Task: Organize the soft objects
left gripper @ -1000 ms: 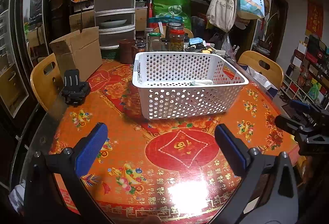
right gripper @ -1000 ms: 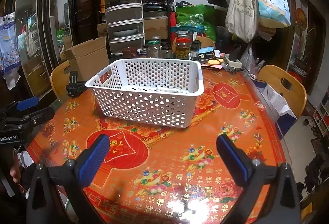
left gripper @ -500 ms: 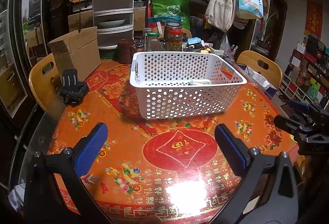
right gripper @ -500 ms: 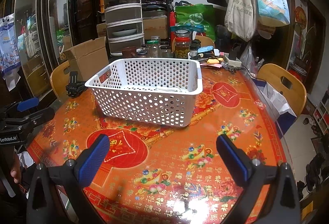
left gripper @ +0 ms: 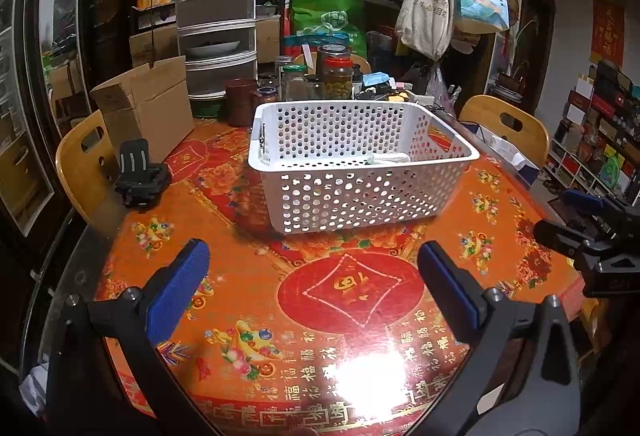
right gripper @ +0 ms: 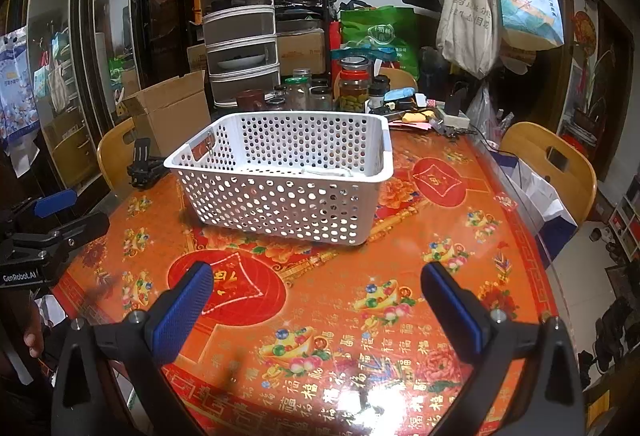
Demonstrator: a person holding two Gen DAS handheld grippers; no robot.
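Observation:
A white perforated basket [left gripper: 360, 192] [right gripper: 280, 204] stands in the middle of the round table with its red and orange cloth [left gripper: 352, 288]. A pale soft item [left gripper: 386, 157] [right gripper: 326, 171] lies inside it, mostly hidden by the wall. My left gripper [left gripper: 316, 280] hovers open over the near table edge, short of the basket, with nothing between its blue pads. My right gripper [right gripper: 316, 296] is open too, empty, on the basket's other side. Each gripper shows at the rim of the other's view.
A black clamp mount [left gripper: 138, 176] sits at the table's left edge by a cardboard box [left gripper: 148, 108]. Jars [left gripper: 338, 76] and stacked drawers [left gripper: 218, 24] crowd the far side. Wooden chairs [left gripper: 506, 124] [right gripper: 548, 164] ring the table. A hand [right gripper: 32, 332] shows at left.
Both views have shifted only slightly; the basket sits a little lower and nearer in frame. Both grippers stay open and empty.

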